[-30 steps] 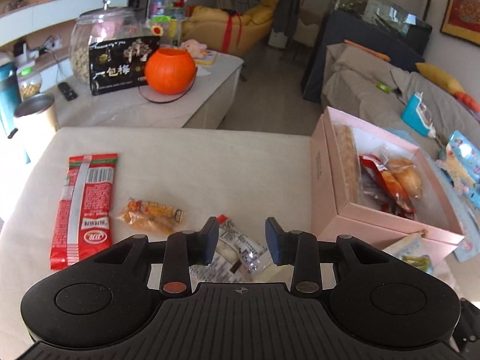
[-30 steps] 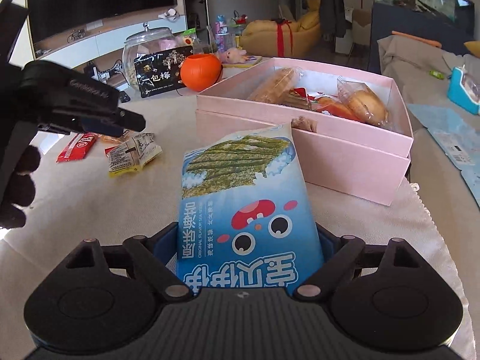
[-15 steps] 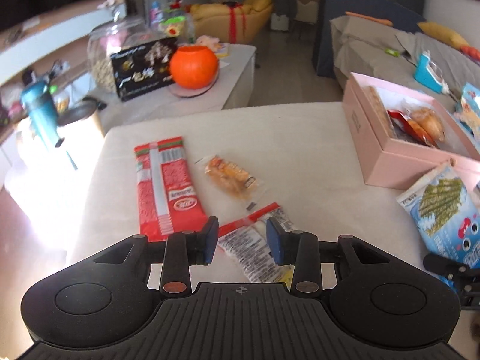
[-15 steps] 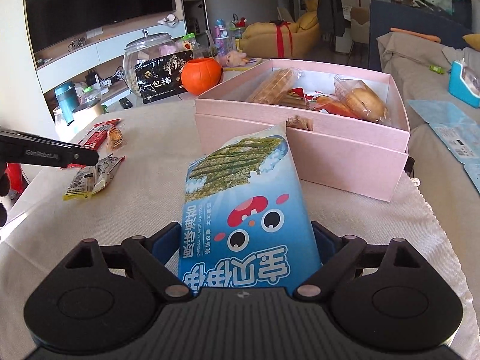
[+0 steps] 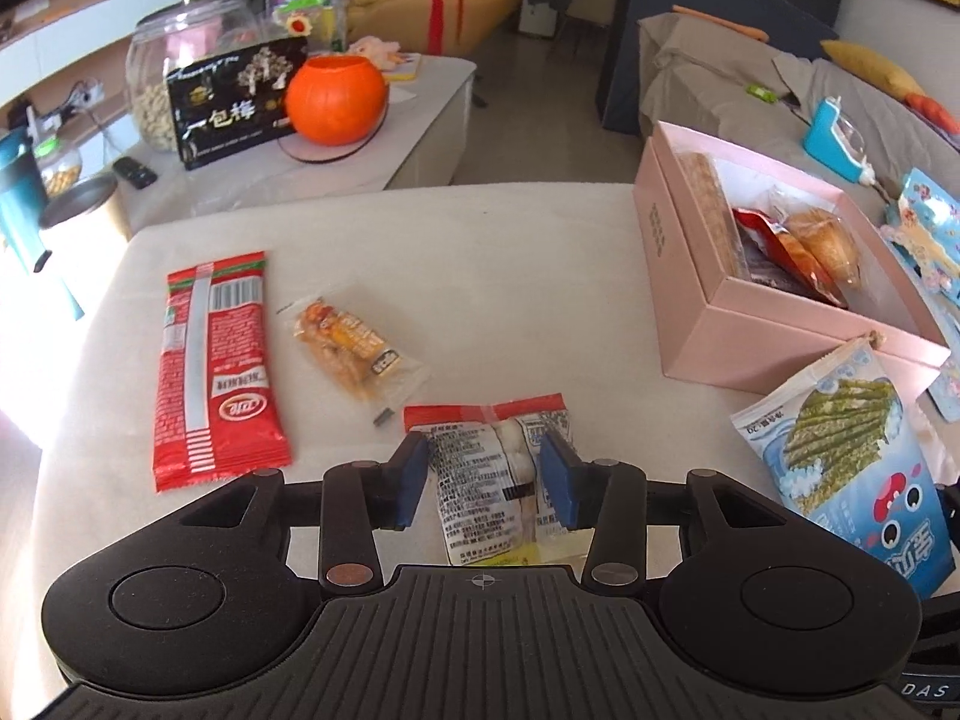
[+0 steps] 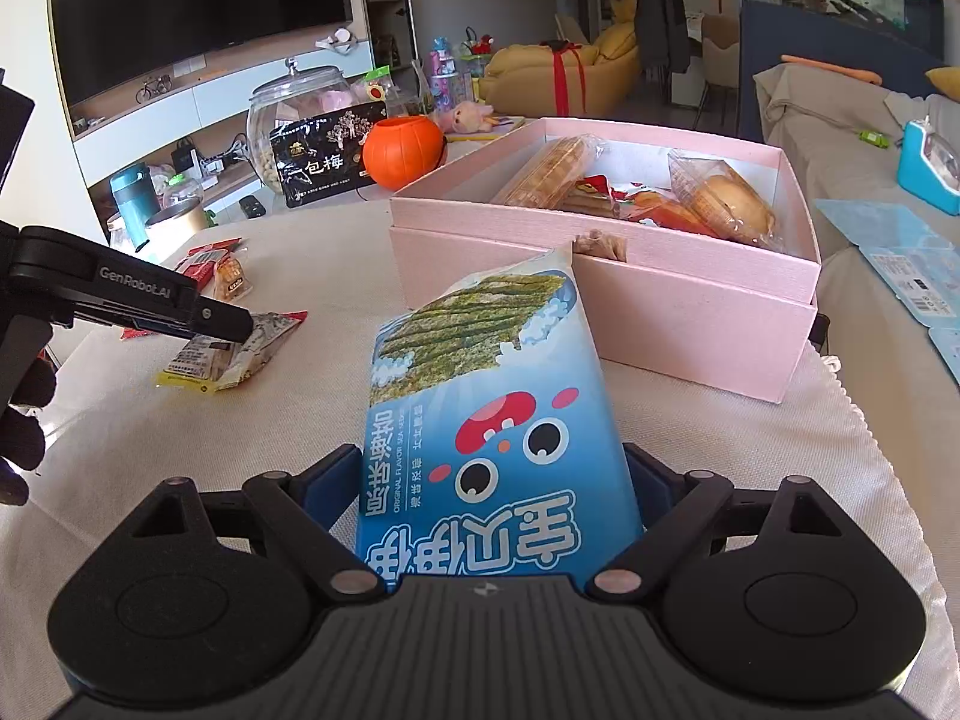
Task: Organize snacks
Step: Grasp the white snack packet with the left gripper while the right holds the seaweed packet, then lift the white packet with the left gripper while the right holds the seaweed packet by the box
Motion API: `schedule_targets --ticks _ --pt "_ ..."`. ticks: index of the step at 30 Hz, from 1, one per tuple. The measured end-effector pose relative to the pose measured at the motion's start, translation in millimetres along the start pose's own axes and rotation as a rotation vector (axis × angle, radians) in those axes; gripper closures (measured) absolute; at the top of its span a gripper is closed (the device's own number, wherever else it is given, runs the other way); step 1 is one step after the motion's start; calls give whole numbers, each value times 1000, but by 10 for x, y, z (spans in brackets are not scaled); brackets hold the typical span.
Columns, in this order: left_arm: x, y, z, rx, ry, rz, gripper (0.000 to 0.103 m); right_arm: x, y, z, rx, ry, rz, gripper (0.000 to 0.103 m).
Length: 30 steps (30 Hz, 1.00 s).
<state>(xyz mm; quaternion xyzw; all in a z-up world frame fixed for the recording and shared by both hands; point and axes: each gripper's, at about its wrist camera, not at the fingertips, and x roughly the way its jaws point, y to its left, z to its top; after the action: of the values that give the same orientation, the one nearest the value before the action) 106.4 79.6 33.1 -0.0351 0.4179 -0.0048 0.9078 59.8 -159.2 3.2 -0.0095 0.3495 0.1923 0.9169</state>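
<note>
My right gripper (image 6: 489, 480) is shut on a blue seaweed snack bag (image 6: 486, 420), held just in front of the open pink box (image 6: 690, 306); the bag also shows in the left wrist view (image 5: 852, 468). The box (image 5: 780, 336) holds several snacks. My left gripper (image 5: 483, 474) is open, its pads either side of a clear white packet with a red end (image 5: 492, 474) on the table; the packet also shows in the right wrist view (image 6: 234, 348). A long red packet (image 5: 210, 360) and a small orange snack (image 5: 348, 348) lie to the left.
The cloth-covered table (image 5: 480, 264) ends near the left. Behind it a low table carries an orange pumpkin bowl (image 5: 336, 99), a black box (image 5: 234, 102) and a glass jar (image 5: 174, 60). A metal cup (image 5: 84, 222) stands at the far left.
My left gripper has swung back and settled lower around the white packet, which now lies between its pads. The right gripper holds the seaweed bag nearly still.
</note>
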Motion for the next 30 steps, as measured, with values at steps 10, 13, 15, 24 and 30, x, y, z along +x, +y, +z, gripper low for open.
schedule_targets --ticks 10,13,15,24,30 --pt "-60 -257 -132 210 -14 -36 54 0 -2 0 0 0 0 12" --pt "-83 -273 -170 240 -24 1 53 -1 -2 0 1 0 0 12" --pt "-99 -263 -186 266 -40 58 53 -1 -2 0 0 0 0 12" --pt "-92 -108 -171 188 -18 -7 60 -1 -3 -1 1 0 1 12" --pt "-15 -119 -109 136 6 -87 60 -2 -4 -1 1 0 1 12"
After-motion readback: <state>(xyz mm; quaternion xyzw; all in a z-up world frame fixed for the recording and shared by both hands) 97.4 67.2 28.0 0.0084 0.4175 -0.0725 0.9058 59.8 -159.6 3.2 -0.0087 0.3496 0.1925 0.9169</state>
